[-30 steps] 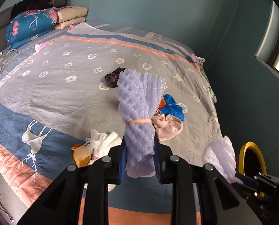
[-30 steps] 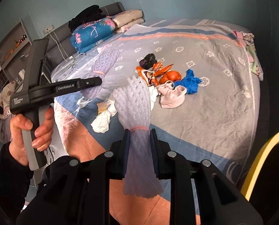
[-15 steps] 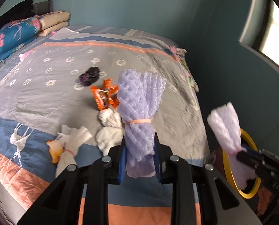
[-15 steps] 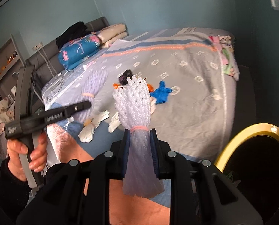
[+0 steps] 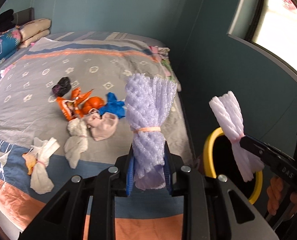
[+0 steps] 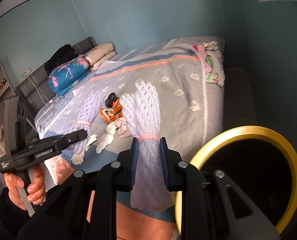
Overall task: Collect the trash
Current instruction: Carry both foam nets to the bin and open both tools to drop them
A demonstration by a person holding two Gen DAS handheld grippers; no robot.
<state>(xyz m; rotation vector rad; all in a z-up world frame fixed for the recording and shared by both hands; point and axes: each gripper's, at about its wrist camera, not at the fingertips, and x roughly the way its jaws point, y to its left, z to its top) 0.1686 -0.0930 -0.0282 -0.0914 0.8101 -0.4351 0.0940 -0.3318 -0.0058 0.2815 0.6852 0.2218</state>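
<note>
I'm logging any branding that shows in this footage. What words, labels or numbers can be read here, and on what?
"GenRobot.AI": white print on the side of the left gripper, right wrist view; small, partly soft.
Two smaller lines of white print near that gripper's rear: too small to read.
"BAS" or similar: embossed on the right gripper, left wrist view; uncertain.
Orange wrapper on the bed: print too blurred to read.

left gripper: clamps a foam net bundle, upright between its fingers.
right gripper: clamps a second foam net bundle; to the right of the left gripper.
bin: right of the right gripper, beside the bed.
wrappers, cloths: on the bed, ahead-left of the left gripper.
folded bedding: far end of bed.
</note>
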